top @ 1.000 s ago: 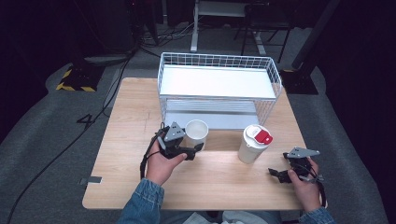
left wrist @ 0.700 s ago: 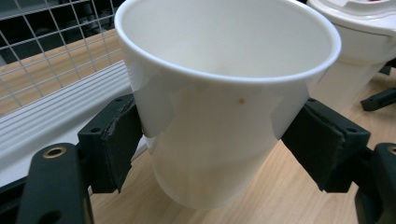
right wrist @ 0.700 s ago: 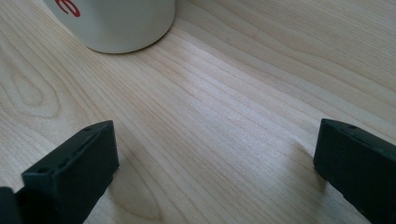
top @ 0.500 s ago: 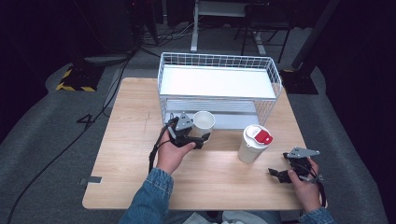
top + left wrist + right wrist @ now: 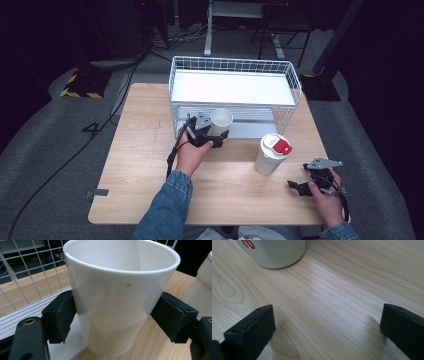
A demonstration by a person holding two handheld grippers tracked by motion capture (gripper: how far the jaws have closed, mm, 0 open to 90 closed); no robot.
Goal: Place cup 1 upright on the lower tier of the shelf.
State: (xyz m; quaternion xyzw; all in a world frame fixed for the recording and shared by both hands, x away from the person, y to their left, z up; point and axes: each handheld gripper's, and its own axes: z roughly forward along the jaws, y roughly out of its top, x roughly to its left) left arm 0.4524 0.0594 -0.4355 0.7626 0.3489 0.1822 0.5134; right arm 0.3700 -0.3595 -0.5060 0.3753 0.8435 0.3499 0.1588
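Note:
My left gripper (image 5: 215, 136) is shut on a plain white open cup (image 5: 220, 121), upright and held just in front of the white wire basket (image 5: 235, 65). In the left gripper view both black pads (image 5: 60, 316) press the cup (image 5: 120, 290) on its two sides. A white lidded cup with a red tab (image 5: 272, 152) stands on the wooden table (image 5: 140, 165) right of centre. My right gripper (image 5: 299, 186) rests low at the table's front right, jaws open with bare wood between them (image 5: 327, 332); the lidded cup's base (image 5: 274, 252) lies ahead of it.
The wire basket has a white upper shelf (image 5: 232, 87) and a lower shelf (image 5: 250, 127), and takes up the back of the table. Dark floor, cables and a desk frame (image 5: 240, 25) lie beyond. Bare wood spans the table's left and front.
My left hand has carried the white cup rightward and toward the basket's front. The right hand and the lidded cup have stayed put.

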